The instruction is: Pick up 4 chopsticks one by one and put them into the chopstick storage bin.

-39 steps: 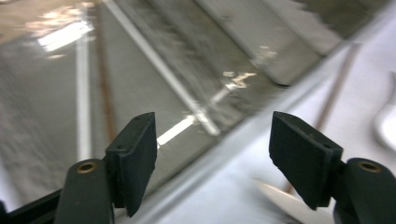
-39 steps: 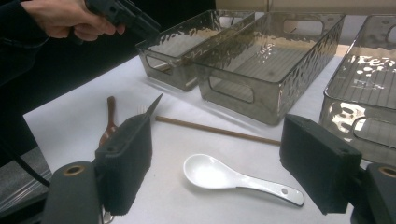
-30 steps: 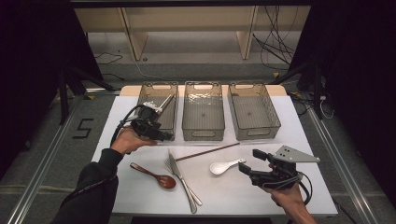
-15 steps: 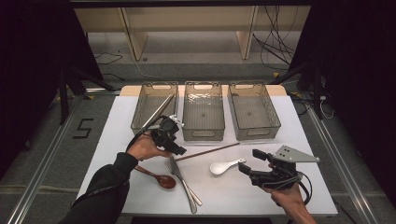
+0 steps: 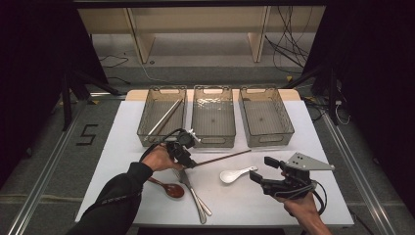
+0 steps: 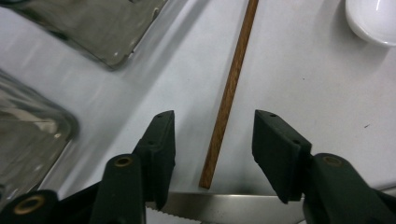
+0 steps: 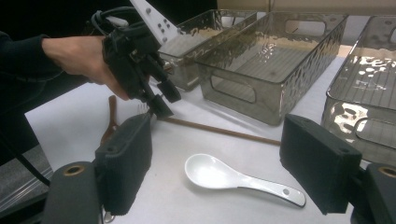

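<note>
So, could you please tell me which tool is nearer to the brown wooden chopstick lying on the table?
Left. The left tool is open with its jaws either side of the chopstick near its end. The right tool is held further off, beyond the white spoon.

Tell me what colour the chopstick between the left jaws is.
Reddish brown chopstick, clearest in the left gripper view.

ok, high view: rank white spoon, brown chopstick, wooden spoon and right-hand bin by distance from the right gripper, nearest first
From the right gripper:
1. white spoon, just to its left on the table.
2. brown chopstick, up and left, its near end by the spoon.
3. right-hand bin, at the back, above the gripper.
4. wooden spoon, far left, by the person's sleeve.
The chopstick's near end and the bin's front edge are close to call.
</note>
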Motion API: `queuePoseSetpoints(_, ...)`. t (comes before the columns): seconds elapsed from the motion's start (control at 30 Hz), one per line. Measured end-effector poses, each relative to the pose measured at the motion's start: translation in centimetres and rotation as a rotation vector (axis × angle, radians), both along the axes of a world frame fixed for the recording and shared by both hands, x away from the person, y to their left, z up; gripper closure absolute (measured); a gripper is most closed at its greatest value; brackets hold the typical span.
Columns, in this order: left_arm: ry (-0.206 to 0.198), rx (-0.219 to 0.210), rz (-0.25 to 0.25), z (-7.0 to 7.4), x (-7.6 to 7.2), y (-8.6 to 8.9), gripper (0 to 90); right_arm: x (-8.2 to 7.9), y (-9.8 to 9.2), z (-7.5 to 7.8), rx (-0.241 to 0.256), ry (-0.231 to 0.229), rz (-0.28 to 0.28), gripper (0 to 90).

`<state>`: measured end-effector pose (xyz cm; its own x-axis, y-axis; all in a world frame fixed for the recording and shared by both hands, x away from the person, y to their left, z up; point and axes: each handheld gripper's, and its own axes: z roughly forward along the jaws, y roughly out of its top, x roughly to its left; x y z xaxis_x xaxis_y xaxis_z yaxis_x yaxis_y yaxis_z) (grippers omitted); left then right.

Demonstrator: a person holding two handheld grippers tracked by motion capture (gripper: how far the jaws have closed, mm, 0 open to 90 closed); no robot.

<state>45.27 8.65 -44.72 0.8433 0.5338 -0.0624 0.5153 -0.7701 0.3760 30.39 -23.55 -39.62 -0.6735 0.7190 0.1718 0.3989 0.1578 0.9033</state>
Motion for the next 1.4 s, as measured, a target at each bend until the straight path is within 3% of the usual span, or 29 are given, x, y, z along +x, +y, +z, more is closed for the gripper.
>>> queuePoseSetpoints(0.33, 0.007, 0.043, -0.022, -0.7, 0.0, -0.7, 60.6, 0.0, 0.0, 0.0, 0.001, 0.0, 0.0, 26.3)
queuePoseSetpoints(0.8, 0.01, 0.055, -0.049, -1.5, 0.0, -1.2, 72.9, 0.0, 0.0, 0.0, -0.001, 0.001, 0.002, 26.3)
queuePoseSetpoints(1.1, -0.033, 0.085, -0.11, -1.4, -0.4, -1.6, 80.7, 0.0, 0.0, 0.0, -0.002, 0.002, 0.001, 26.3)
queuePoseSetpoints(1.4, -0.067, 0.077, -0.179, -1.5, -0.8, -1.6, 83.6, 0.0, 0.0, 0.0, -0.002, -0.001, 0.0, 26.3)
